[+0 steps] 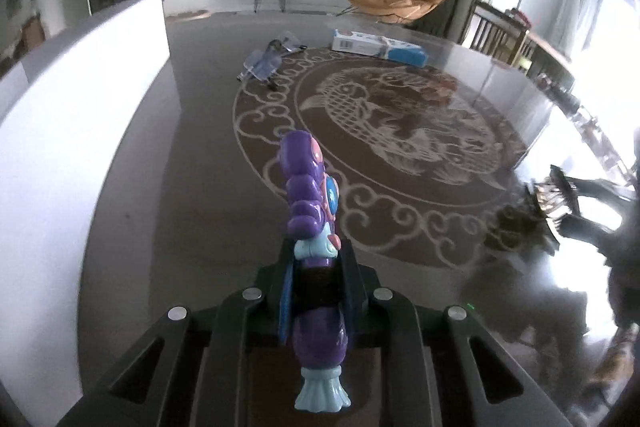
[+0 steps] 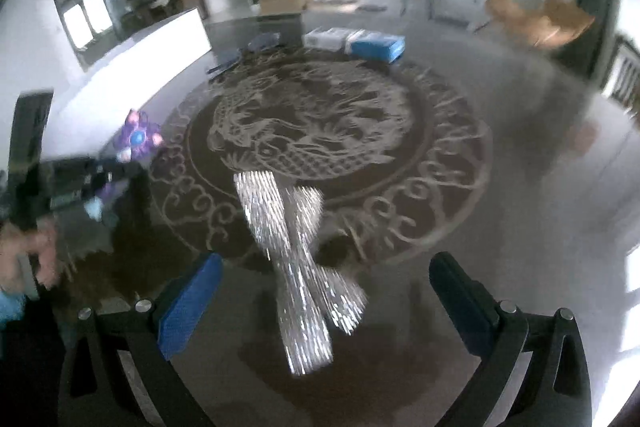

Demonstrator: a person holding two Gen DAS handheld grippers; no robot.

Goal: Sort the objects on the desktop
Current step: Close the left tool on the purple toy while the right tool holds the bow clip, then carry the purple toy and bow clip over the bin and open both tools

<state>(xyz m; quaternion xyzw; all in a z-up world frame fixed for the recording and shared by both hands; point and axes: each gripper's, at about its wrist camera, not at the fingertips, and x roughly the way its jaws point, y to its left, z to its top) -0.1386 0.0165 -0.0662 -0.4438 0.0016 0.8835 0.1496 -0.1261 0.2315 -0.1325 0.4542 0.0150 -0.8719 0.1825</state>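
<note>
Silver glittery bow-shaped object (image 2: 298,267) is seen lying on the glass table (image 2: 500,163), directly ahead of the right gripper (image 2: 324,291) and between its 2 blue-padded fingers (image 2: 188,303); its long axis is judged to run roughly along the gripper's forward line, slightly tilted. Jaws are spread wide, nothing touched as far as blur allows. Right gripper is clearly nearer. Purple seahorse toy (image 1: 316,267) is pinched mid-body in the left gripper (image 1: 318,279), held above the table, head pointing forward. Blue-white box (image 1: 376,47) and clear plastic packaging (image 1: 272,59) are noted at the far edge.
</note>
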